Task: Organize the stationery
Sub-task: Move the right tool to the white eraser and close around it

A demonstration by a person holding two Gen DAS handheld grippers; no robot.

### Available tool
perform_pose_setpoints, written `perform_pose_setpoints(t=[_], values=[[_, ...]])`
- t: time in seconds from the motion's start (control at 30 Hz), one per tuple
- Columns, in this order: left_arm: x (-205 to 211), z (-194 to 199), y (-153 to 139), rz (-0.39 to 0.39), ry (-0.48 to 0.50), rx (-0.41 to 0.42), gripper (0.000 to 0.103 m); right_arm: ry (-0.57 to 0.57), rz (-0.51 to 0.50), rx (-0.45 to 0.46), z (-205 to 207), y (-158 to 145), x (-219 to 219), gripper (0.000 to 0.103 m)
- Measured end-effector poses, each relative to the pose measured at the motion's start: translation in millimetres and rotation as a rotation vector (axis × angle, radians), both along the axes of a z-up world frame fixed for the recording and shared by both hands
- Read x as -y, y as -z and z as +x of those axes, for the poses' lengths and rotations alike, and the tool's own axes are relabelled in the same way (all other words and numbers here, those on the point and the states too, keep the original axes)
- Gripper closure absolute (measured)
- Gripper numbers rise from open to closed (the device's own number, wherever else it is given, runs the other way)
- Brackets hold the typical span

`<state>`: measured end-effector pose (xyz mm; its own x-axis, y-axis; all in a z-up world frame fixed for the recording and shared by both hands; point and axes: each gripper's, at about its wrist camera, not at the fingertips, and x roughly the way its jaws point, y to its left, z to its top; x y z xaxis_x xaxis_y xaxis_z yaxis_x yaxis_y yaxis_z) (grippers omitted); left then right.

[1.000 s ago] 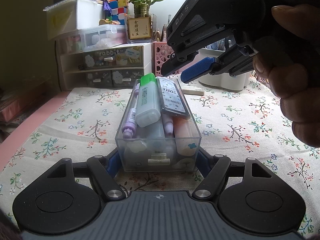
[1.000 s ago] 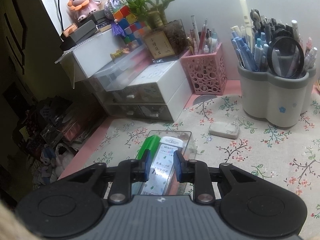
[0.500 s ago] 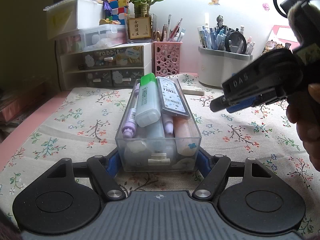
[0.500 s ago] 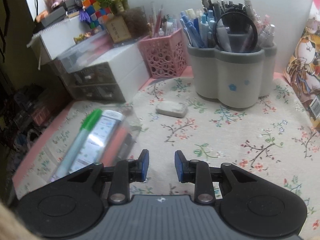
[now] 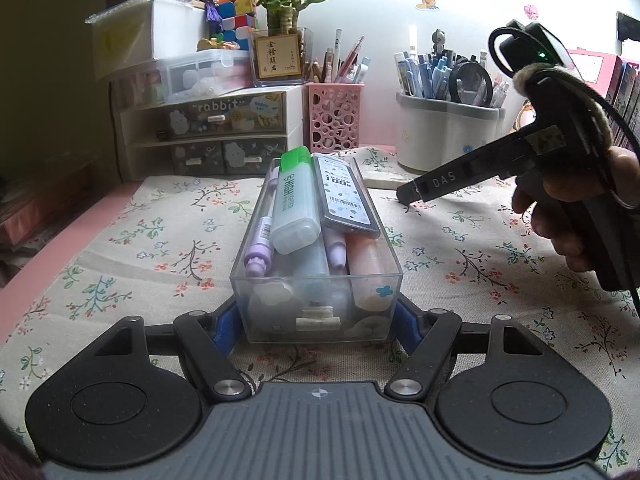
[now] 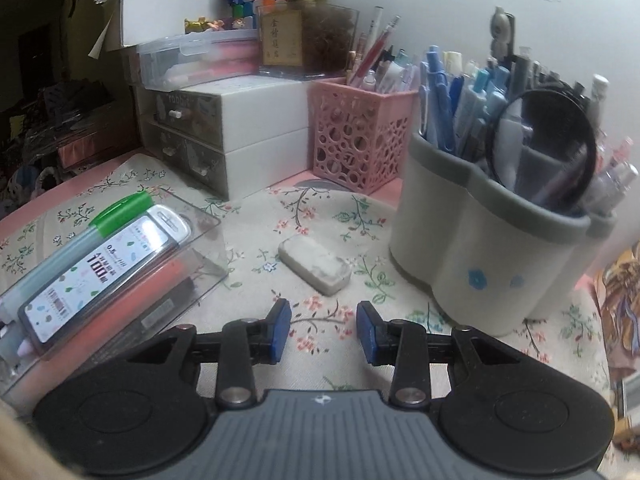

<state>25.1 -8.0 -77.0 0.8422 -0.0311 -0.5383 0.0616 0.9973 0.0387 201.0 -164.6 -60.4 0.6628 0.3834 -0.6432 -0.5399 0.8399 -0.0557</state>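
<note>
Left gripper [image 5: 316, 322] clamps clear box [image 5: 316, 280] at centre; we see right gripper [image 6: 323, 330] just opening, empty, eraser [image 6: 315, 265] apparently ahead.

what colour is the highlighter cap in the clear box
Green, clearest in the left wrist view.

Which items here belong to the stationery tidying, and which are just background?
In play: clear box clamped in left claw; white eraser ahead of open right claw.
Background: pink basket, grey pen pot, drawer unit, plant.
</note>
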Motion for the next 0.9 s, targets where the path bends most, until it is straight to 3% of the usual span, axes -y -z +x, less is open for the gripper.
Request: perform_pose_setpoints(t=[0.37, 0.5, 0.6, 0.67, 0.77, 0.9], values=[[1.3, -0.2, -0.4, 0.007, 0.004, 0.001, 0.030, -0.164, -0.004, 0.067, 35.0, 5.8, -20.9, 0.064], [1.3, 0.0, -0.5, 0.007, 0.005, 0.001, 0.030, -0.158, 0.015, 0.060, 35.4, 6.8, -21.4, 0.063], [1.3, 0.0, -0.5, 0.007, 0.005, 0.001, 0.030, -0.169, -0.033, 0.091, 33.6, 2.3, -25.0, 0.064], [1.3, 0.0, -0.5, 0.008, 0.005, 0.001, 0.030, -0.194, -0.060, 0.115, 33.1, -4.0, -30.0, 0.062], [2.1, -0.4, -0.8, 0.014, 0.005, 0.002, 0.030, -0.238, -0.102, 0.133, 37.0, -7.5, -40.8, 0.050], [2.1, -0.4, -1.3, 0.011, 0.004, 0.002, 0.030, -0.235, -0.067, 0.039, 53.8, -4.8, -38.6, 0.051]])
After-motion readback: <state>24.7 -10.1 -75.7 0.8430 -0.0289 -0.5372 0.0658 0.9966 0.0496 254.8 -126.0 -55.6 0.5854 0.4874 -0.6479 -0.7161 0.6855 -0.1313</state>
